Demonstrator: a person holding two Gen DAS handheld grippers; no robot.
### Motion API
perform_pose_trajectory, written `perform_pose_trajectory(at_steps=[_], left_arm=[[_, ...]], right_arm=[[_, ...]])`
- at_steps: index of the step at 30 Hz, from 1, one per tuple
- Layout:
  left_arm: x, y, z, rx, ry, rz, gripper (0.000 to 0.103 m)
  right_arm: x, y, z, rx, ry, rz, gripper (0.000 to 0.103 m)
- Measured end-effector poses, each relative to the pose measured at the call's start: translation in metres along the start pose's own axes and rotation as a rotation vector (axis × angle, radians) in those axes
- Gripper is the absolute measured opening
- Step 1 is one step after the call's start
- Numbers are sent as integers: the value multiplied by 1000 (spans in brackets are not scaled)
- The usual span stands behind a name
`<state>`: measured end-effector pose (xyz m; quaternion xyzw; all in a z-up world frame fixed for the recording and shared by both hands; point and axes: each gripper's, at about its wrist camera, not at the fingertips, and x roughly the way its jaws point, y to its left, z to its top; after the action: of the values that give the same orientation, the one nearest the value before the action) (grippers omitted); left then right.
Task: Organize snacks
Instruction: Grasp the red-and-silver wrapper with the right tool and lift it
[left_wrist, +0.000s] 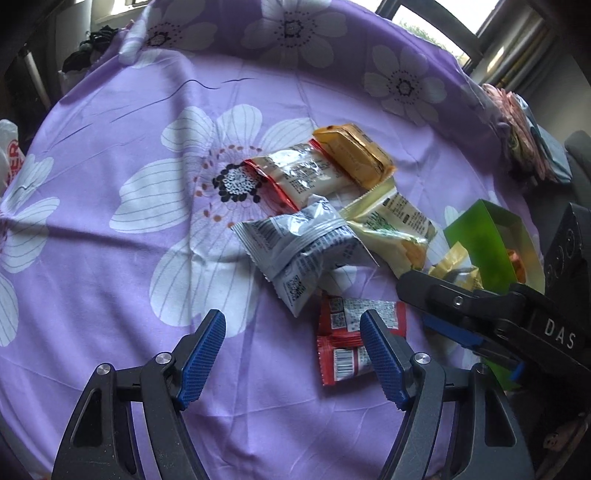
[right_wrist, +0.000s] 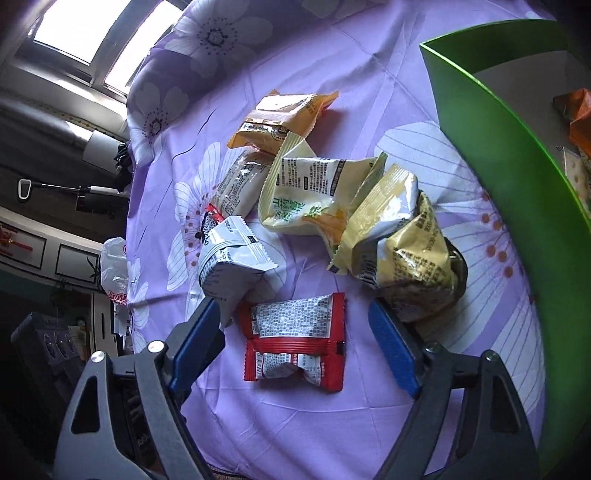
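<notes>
Right wrist view showed the right gripper (right_wrist: 295, 343) spread open and empty, with the red packet (right_wrist: 295, 341) lying flat on the purple cloth (right_wrist: 295, 435) squarely between its fingers, long axis running away from the camera. The left gripper (left_wrist: 293, 354), also open and empty, had that packet by its right finger only, so the right hand looked better placed. The green box (right_wrist: 517, 177) stood just right of the pile.

White capitals "DAS" stand on the black body of the right tongs (left_wrist: 461, 317), just right of the red packet (left_wrist: 360, 341). Red letters "ER" show on the white plastic bag (left_wrist: 9, 155) far to that packet's left. The packets' own print is too small to read.
</notes>
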<state>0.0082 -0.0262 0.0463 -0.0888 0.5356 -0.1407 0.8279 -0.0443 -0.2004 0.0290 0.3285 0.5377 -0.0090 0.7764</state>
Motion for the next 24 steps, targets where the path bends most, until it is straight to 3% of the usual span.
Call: perform_pose_trajectory(at_steps=[5, 8, 12, 19, 24], left_arm=[[16, -11, -7, 8, 77, -46, 69], [15, -12, -9, -26, 52, -58, 66], [21, -18, -10, -15, 83, -133, 56], [11, -31, -12, 37, 36, -87, 55], [-11, -45, -7, 72, -72, -94, 55]], right_arm=[[9, -6, 0, 44, 31, 17, 75], [8, -4, -2, 36, 22, 5, 73], [14, 0, -4, 15, 35, 9, 66], [9, 3, -3, 6, 21, 13, 63], [-12, 17, -4, -55, -44, 19, 64]])
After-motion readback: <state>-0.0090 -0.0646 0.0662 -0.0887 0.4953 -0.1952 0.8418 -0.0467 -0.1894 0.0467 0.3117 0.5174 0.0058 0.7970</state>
